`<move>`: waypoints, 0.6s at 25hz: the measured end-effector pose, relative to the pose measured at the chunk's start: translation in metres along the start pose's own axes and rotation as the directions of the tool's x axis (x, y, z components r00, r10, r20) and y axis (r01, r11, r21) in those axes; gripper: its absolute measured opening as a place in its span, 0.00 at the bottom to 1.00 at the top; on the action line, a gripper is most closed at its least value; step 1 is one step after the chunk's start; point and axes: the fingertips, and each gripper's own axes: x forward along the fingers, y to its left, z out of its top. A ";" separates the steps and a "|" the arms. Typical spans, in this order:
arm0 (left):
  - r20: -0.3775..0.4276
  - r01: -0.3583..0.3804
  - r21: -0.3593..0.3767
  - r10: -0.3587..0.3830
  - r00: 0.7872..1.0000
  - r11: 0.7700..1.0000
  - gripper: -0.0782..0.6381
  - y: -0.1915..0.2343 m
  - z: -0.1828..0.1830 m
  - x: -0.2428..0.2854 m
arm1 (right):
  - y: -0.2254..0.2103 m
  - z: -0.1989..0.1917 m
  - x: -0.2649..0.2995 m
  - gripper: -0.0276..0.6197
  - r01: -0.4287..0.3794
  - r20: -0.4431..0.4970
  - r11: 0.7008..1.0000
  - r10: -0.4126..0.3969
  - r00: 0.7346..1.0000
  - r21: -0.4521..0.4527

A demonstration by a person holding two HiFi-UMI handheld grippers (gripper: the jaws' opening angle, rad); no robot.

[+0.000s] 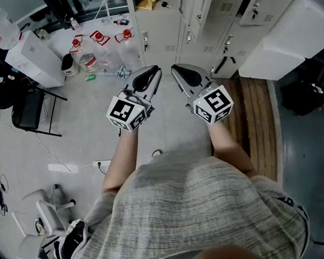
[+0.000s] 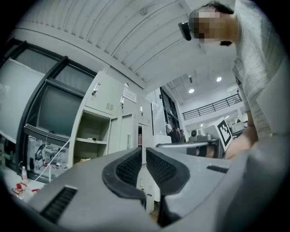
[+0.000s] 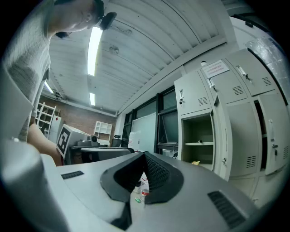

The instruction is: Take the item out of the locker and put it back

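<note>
Well ahead of fingers (image 1: 143, 82), open locker (image 1: 160, 33) holds yellow item (image 1: 148, 2). Left gripper (image 1: 155, 70), right gripper (image 1: 174, 68): fingers closed, empty. Apparently nothing done; 2 steps left.

The floor (image 1: 79, 137) is pale grey with a strip of brown wood (image 1: 259, 118) by the tall cream lockers (image 1: 204, 6), a black chair (image 1: 27, 109) and big water bottles (image 1: 88, 59) stand on the left, dark windows (image 2: 54, 108) sit beside the lockers, and a long light (image 3: 94, 45) glows on the ribbed ceiling (image 3: 149, 41).
</note>
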 end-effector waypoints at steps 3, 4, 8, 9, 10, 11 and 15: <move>-0.007 0.014 0.001 -0.014 1.000 1.000 0.15 0.014 -0.003 -0.002 | 0.000 -0.001 0.017 0.08 0.005 -0.001 1.000 -0.005 1.000 0.000; -0.008 0.018 0.001 -0.018 1.000 1.000 0.15 0.019 -0.004 -0.003 | 0.001 -0.002 0.022 0.08 0.007 -0.003 1.000 -0.007 1.000 -0.001; 0.001 0.033 -0.001 -0.033 0.999 0.999 0.15 0.039 -0.005 -0.009 | 0.004 -0.003 0.045 0.08 0.015 -0.006 1.000 -0.015 1.000 -0.009; 0.003 0.037 -0.005 -0.037 0.999 0.999 0.15 0.044 -0.006 -0.011 | 0.005 -0.004 0.051 0.08 0.017 -0.006 1.000 -0.017 1.000 -0.009; 0.003 0.041 -0.009 -0.041 0.999 0.999 0.15 0.048 -0.007 -0.013 | 0.006 -0.005 0.055 0.08 0.020 -0.006 1.000 -0.020 1.000 -0.008; 0.003 0.045 -0.013 -0.045 0.999 0.999 0.15 0.052 -0.009 -0.014 | 0.008 -0.005 0.059 0.08 0.025 -0.003 1.000 -0.025 1.000 -0.007; -0.003 0.048 -0.024 -0.048 0.999 0.999 0.15 0.069 -0.015 -0.019 | 0.008 -0.002 0.071 0.08 0.054 0.042 0.998 -0.054 0.998 -0.015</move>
